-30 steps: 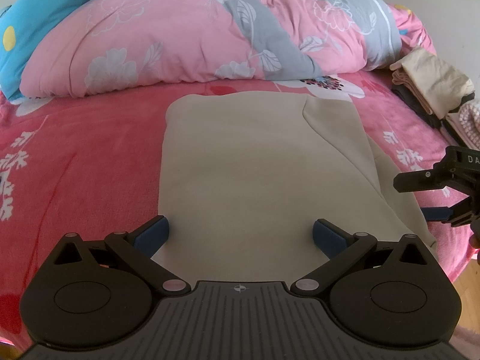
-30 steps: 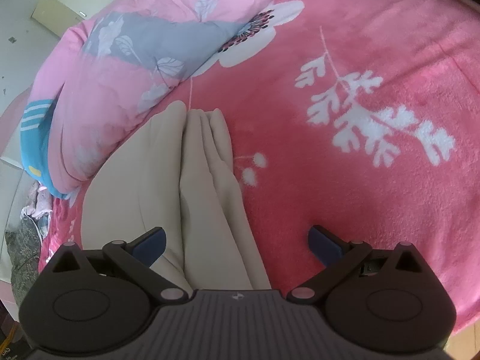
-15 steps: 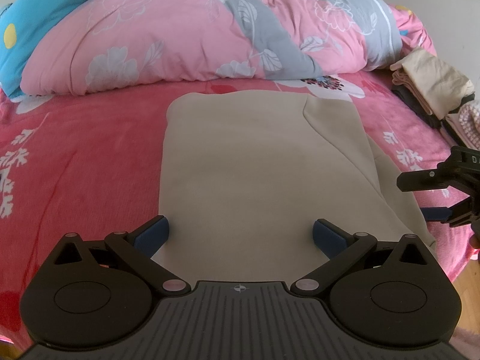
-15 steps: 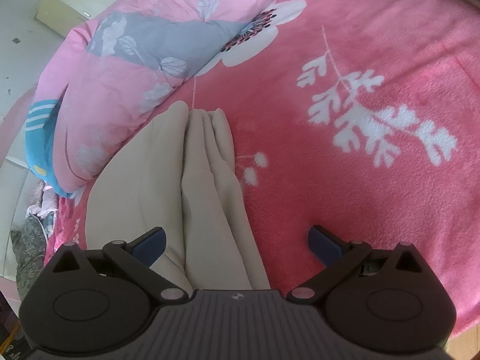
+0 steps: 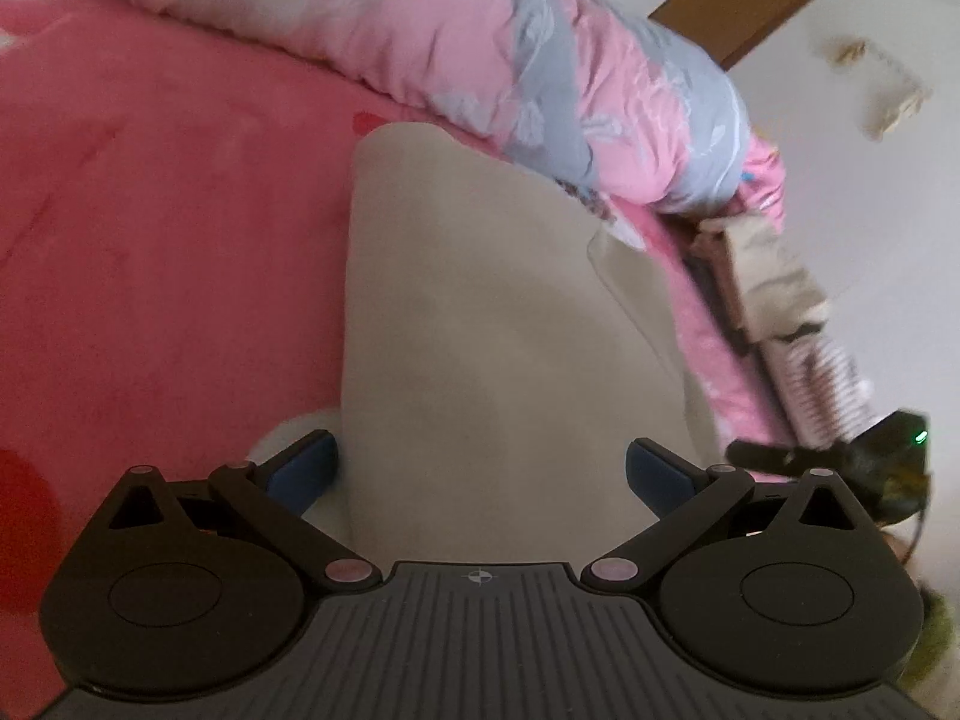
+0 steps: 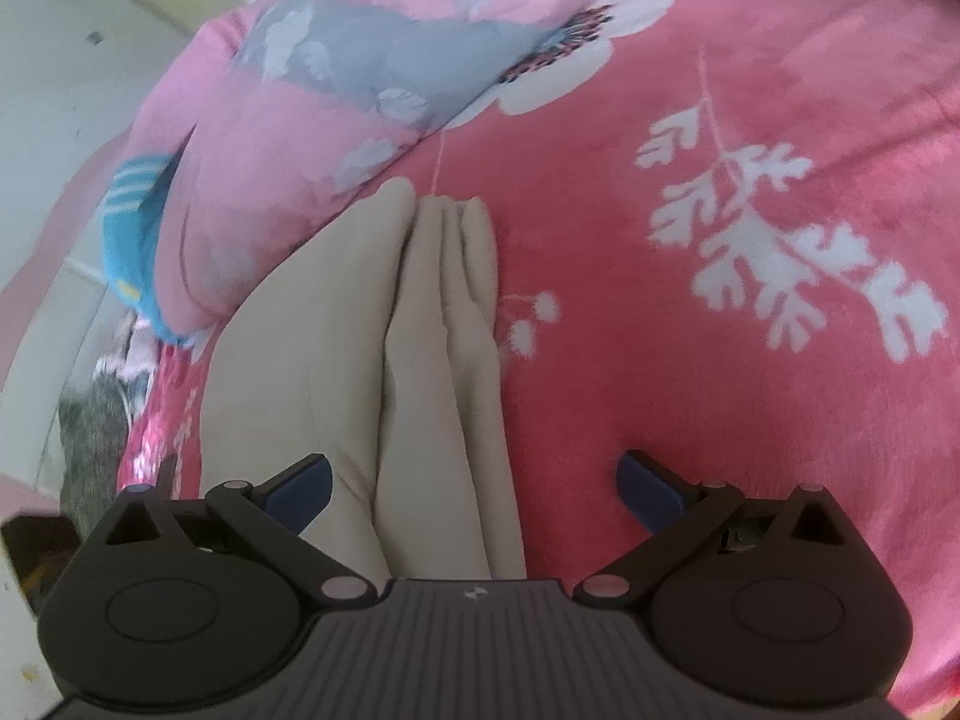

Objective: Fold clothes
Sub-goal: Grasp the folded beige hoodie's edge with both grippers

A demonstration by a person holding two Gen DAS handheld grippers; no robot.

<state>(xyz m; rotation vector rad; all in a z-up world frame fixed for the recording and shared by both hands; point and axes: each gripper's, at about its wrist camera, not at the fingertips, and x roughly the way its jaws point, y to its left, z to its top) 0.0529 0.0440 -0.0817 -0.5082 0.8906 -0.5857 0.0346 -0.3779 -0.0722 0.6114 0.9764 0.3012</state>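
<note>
1. We see the beige garment [image 5: 480, 324] lying flat on the pink bed [image 5: 150, 228], already doubled into a long panel, its far end close to the rolled pink-and-grey quilt [image 5: 540, 60] along the bed's far edge and its near end at the bed's near edge, under both tools.
2. Our left tool [image 5: 480, 468] stands wide open, straddling the garment's near end with nothing held; the left pad sits just off the cloth's left edge.
3. Our right tool [image 6: 474, 480] is equally wide open and empty, over the garment's right side, where several layered edges [image 6: 462, 300] run side by side.
4. This layout fits either a half-folded garment awaiting another fold or one just laid down finished, so we judge no further.
5. If another fold follows, we think it goes best by catching all layers together at the near corners, keeping both tools level, and laying the edge down square so the stacked edges stay aligned.
6. No container shows; a stack of folded clothes [image 5: 774, 276] sits by the bed's right edge.
</note>
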